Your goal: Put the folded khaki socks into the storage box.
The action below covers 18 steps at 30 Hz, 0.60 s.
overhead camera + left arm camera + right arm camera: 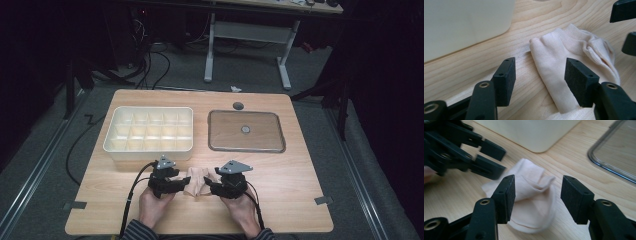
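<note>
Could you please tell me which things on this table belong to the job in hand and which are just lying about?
In the job:
- folded cream sock
- left hand-held gripper, jaws open
- right hand-held gripper, jaws open

Lying about:
- white compartment box
- clear lid
- grey disc

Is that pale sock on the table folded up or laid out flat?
Folded. The sock lies bunched on the table, doubled over itself with its ribbed cuff tucked against the body, not stretched to full length.

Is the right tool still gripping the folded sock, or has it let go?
Apart. In the right gripper view, the right tool has its jaws wide, with bare space between each pad and the folded sock, which lies on the table below them.
</note>
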### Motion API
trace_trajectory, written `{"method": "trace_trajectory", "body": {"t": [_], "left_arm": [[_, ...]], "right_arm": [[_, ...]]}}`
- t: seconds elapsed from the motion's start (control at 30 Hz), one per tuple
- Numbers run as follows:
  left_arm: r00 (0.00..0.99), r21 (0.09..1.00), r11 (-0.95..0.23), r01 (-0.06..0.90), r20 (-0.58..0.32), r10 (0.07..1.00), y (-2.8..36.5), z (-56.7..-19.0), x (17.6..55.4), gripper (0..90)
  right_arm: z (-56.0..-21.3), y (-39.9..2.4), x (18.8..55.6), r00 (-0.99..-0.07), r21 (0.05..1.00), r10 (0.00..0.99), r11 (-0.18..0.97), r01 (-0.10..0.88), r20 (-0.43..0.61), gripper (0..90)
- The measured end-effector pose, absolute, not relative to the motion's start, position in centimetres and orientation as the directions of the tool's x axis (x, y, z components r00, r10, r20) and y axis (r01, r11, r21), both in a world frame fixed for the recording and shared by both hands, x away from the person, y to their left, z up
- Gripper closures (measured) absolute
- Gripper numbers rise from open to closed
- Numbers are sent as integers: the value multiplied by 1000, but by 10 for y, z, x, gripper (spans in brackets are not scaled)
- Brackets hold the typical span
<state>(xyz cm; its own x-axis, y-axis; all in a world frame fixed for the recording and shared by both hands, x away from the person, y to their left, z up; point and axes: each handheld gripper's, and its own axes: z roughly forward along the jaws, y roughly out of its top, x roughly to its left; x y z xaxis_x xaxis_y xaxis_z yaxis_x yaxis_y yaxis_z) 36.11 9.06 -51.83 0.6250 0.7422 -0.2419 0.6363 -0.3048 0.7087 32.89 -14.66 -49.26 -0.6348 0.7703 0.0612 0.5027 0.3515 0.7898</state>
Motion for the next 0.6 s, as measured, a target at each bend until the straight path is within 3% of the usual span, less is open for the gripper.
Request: {"method": "trace_trajectory", "body": {"t": [0.33, 0.6], "left_arm": [[617, 702, -310, 641, -231, 752, 84, -524, 362, 403], [619, 712, -324, 622, -195, 761, 82, -526, 356, 421]], "right_arm": [[-498, -115, 333, -666, 760, 745, 418, 498, 27, 404], [-506, -117, 335, -646, 742, 763, 440, 506, -11, 415]]}}
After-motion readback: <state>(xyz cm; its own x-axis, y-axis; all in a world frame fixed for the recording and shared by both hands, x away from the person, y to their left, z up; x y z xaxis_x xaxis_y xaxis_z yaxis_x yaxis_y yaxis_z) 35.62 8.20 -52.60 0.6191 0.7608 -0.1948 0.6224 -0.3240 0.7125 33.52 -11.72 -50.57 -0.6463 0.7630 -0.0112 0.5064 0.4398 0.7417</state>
